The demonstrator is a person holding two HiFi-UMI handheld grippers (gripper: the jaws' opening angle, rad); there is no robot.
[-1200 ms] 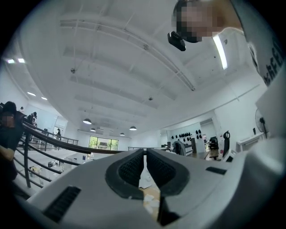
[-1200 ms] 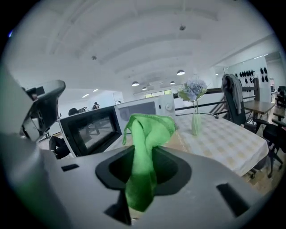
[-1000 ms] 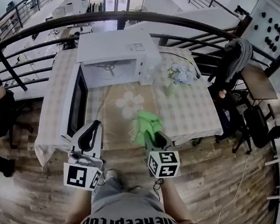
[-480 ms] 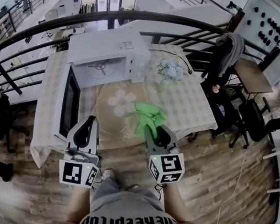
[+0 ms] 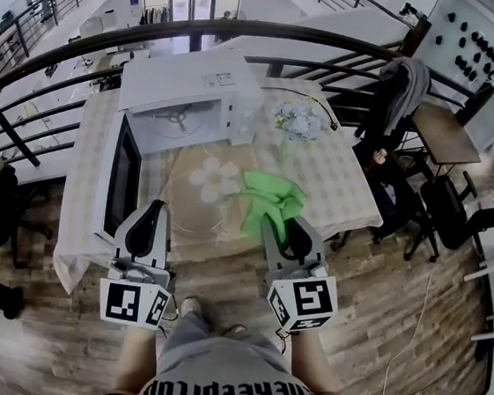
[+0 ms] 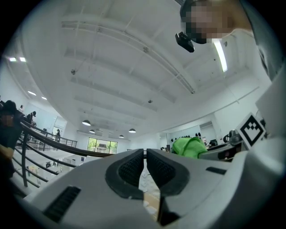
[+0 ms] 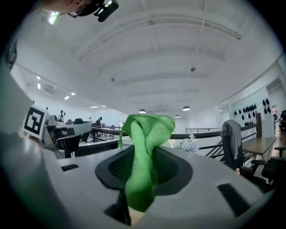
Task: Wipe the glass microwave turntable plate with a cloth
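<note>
The right gripper (image 5: 279,229) is clamped on the green cloth (image 5: 269,202) — bunched over the glass plate (image 5: 188,205), which lies near the table's (image 5: 345,190) front edge. The left gripper (image 5: 150,212) — jaws almost together, empty — hovers at that edge.

A table (image 5: 347,193) covered in pale checks carries a white microwave (image 5: 188,88) at its far side, the door (image 5: 122,189) swung open to the left. A round glass plate (image 5: 185,213) lies flat in front of the microwave, and flowers (image 5: 298,123) stand to the right.
</note>
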